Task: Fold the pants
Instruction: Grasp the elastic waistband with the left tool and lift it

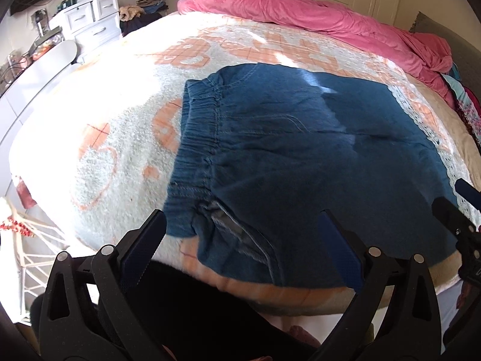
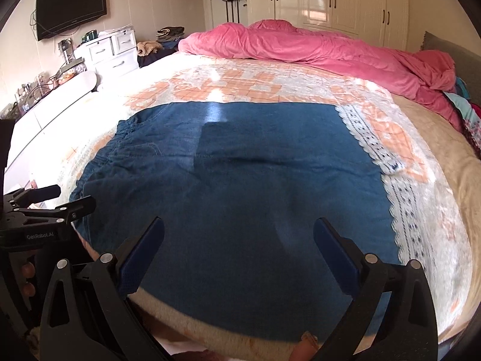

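- While the far left of the room holds a black television (image 2: 71, 6) on the wall, a white chest of drawers (image 2: 111, 50) stands below and to its right, with a heap of folded clothes (image 2: 170, 34) just beyond it.
- Near the left edge of the right wrist view, the left gripper (image 2: 67, 200) reaches in from the side, its fingers apart over the waistband corner and holding nothing.
- From its own camera, the left gripper (image 1: 245, 231) hangs spread wide above the near left corner of the pants (image 1: 315, 162), with no cloth between its pads.
- These blue pants lie flat on the bed cover (image 1: 99, 132), a white and orange patterned blanket, with the gathered elastic waistband (image 1: 198, 138) to the left and the legs running off to the right.
- A pocket opening (image 1: 237, 234) with grey lining shows at the near left corner, just below the waistband.
- Across the middle, the right wrist view shows the pants (image 2: 258, 180) filling the near half of the bed, with a darker rectangular layer lying on top.
- Over the near edge of that cloth, the right gripper (image 2: 239, 234) is open wide and grips nothing.
- Farther right, a lace-trimmed border (image 2: 399, 192) of the cover runs beside the pants' right edge.
- Along the far and right side, a pink duvet (image 2: 315, 45) lies bunched, with white wardrobes (image 2: 345, 0) behind it.
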